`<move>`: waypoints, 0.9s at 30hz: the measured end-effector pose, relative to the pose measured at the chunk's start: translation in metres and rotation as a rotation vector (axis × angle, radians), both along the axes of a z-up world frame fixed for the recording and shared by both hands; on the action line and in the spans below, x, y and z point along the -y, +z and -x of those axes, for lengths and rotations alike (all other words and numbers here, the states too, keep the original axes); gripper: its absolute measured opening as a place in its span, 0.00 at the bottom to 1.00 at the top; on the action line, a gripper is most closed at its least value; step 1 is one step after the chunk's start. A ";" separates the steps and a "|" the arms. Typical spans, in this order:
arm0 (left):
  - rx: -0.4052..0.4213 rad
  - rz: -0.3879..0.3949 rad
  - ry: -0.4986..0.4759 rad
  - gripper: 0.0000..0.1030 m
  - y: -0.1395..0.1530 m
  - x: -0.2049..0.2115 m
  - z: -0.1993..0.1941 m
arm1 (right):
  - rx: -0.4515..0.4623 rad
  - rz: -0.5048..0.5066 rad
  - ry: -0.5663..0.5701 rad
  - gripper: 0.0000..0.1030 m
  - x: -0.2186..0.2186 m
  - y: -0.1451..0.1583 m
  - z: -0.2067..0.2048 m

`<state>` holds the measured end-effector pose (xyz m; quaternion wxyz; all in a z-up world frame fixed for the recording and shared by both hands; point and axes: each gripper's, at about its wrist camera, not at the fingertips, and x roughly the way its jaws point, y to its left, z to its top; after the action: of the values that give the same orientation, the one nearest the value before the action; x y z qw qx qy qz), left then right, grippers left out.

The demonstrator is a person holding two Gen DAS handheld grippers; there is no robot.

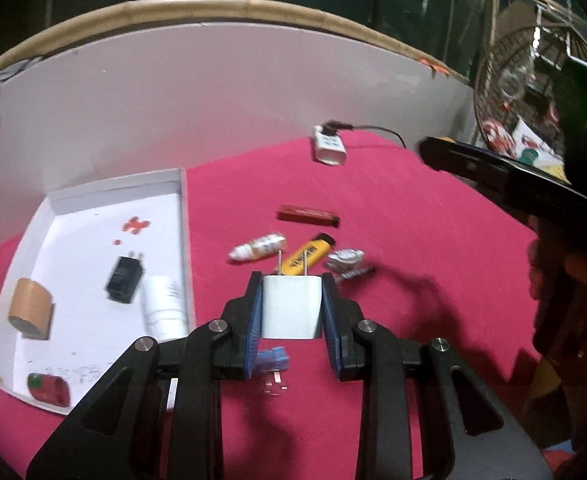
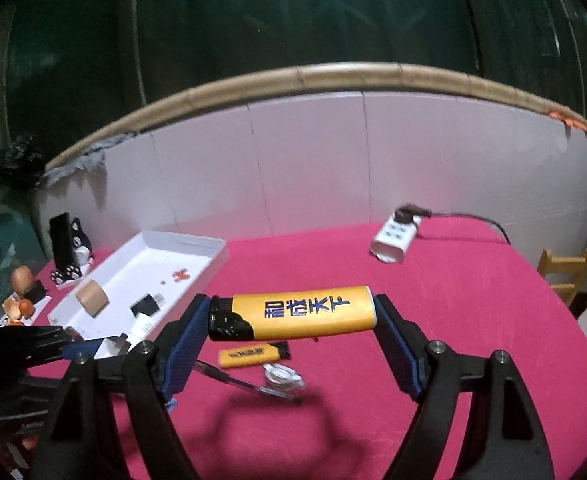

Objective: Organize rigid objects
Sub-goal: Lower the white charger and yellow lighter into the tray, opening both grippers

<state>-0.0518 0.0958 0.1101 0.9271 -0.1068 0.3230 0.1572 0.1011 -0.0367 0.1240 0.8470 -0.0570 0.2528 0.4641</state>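
My left gripper is shut on a white plug adapter, prongs pointing forward, above the pink cloth. My right gripper is shut on a large yellow lighter, held crosswise above the cloth. A white tray lies at the left; it also shows in the right wrist view. It holds a tape roll, a black adapter, a white tube and a red item. The right gripper shows in the left wrist view as a dark shape at the right.
On the cloth lie a small yellow lighter, a pen, a foil piece, a red lighter, a small bottle and a white power strip with its cable. A white wall panel stands behind. Figurines stand left of the tray.
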 end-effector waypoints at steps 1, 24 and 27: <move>0.008 0.000 0.016 0.26 0.003 -0.004 0.005 | 0.007 -0.002 0.003 0.78 0.000 0.002 0.002; 0.136 -0.030 0.191 0.26 0.067 -0.020 0.082 | 0.115 -0.095 0.004 0.78 0.050 0.076 0.037; 0.145 -0.039 0.211 0.26 0.072 -0.024 0.088 | 0.111 -0.105 0.041 0.78 0.038 0.085 0.037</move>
<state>-0.1399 0.1201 0.1820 0.9284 -0.1330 0.2388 0.2518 0.0641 -0.0747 0.2091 0.8518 -0.0434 0.1795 0.4902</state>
